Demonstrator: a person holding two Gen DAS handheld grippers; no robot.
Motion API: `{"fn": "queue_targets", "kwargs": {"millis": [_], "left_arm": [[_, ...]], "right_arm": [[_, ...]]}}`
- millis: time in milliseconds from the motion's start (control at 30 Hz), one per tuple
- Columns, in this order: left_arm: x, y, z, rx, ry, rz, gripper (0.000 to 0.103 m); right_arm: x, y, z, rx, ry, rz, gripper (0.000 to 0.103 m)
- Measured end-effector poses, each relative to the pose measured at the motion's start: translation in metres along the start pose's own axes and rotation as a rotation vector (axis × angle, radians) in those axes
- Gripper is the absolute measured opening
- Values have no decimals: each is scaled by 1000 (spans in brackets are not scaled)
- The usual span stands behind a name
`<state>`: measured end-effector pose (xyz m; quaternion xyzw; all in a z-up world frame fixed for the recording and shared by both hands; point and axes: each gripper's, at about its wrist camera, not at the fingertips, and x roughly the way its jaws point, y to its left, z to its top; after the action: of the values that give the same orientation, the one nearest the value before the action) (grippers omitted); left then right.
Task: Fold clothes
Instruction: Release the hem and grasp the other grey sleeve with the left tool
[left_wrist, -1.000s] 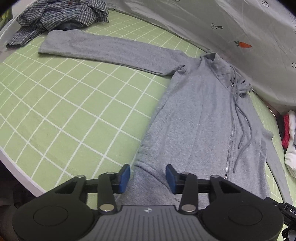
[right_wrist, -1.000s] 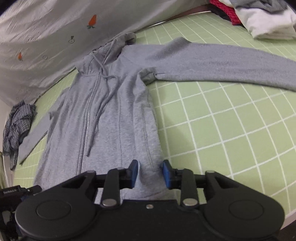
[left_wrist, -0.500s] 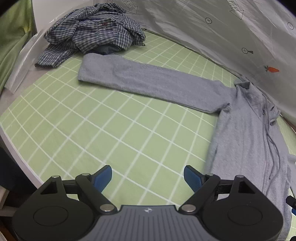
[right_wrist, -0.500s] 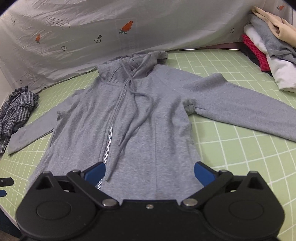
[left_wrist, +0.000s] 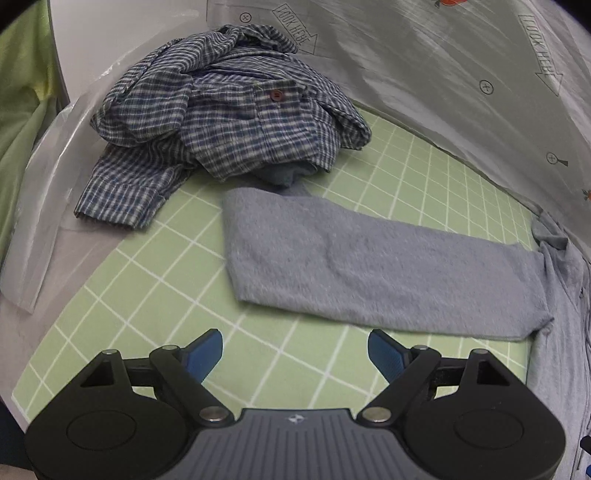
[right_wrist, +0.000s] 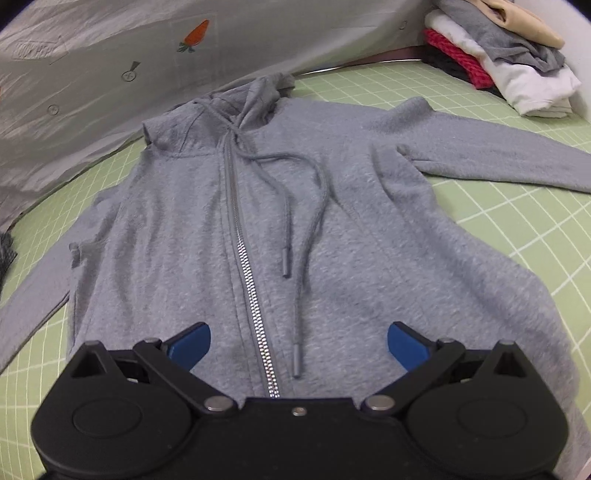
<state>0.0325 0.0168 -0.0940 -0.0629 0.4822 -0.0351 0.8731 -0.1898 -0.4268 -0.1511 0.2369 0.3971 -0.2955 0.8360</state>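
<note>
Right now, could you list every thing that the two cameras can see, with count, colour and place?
hoodie: one, grey, spread flat on the mat, zipper closed, sleeves out to both sides
checked shirt: one, blue and white, crumpled beyond the sleeve's cuff
clothes pile: one stack, white, red, grey, beige, far right corner
mat: one, green with white grid, under everything
sheet: one, grey with carrot prints, behind the mat
left gripper: black, blue pads, open over bare mat
right gripper: black, blue pads, open over the hoodie's hem
</note>
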Motion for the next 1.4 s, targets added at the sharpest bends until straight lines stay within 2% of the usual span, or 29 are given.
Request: {"fn": "queue_targets", "kwargs": {"millis": [133,300,400,500,533,600,633,667,733,900,1033,1167,1233,1300,1400], "left_arm": [[29,9,27,-10,11,7,87],[56,19,47,-54,31,24,87],[64,24,50,-44,33,18,85],[69,25,50,-24,33,14,77],[69,25,49,-10,26,15,62],[67,20,50,57,21,13,40],[66,17,51,87,19,11,30],[63,15,52,103,6,11,25],[57,10,54,134,-20,11,5],[41,-19,63,231,-90,-66,4],[38,-59,59,336,-97,-151,4],[50,-99,43,435,-36,-248,5],[58,-116,31,487,10,-274,10],[62,-121,23,498,36,-279,11],[67,-128,12,513,73,-288,26]], "right_arm": [[12,5,8,20,18,-69,103],[24,20,12,-43,55,-164,103],[25,20,15,-31,68,-167,103],[25,20,14,-33,65,-167,103],[25,20,13,-33,64,-167,103],[25,20,13,-34,62,-167,103],[25,20,12,-35,61,-167,103],[24,20,12,-35,60,-167,103],[25,20,12,-41,62,-163,103],[24,19,11,-57,56,-151,103],[23,20,8,-55,38,-152,103],[22,19,9,-60,38,-148,103],[22,19,9,-60,38,-148,103],[22,16,9,-67,37,-144,103],[22,18,9,-64,36,-146,103]]}}
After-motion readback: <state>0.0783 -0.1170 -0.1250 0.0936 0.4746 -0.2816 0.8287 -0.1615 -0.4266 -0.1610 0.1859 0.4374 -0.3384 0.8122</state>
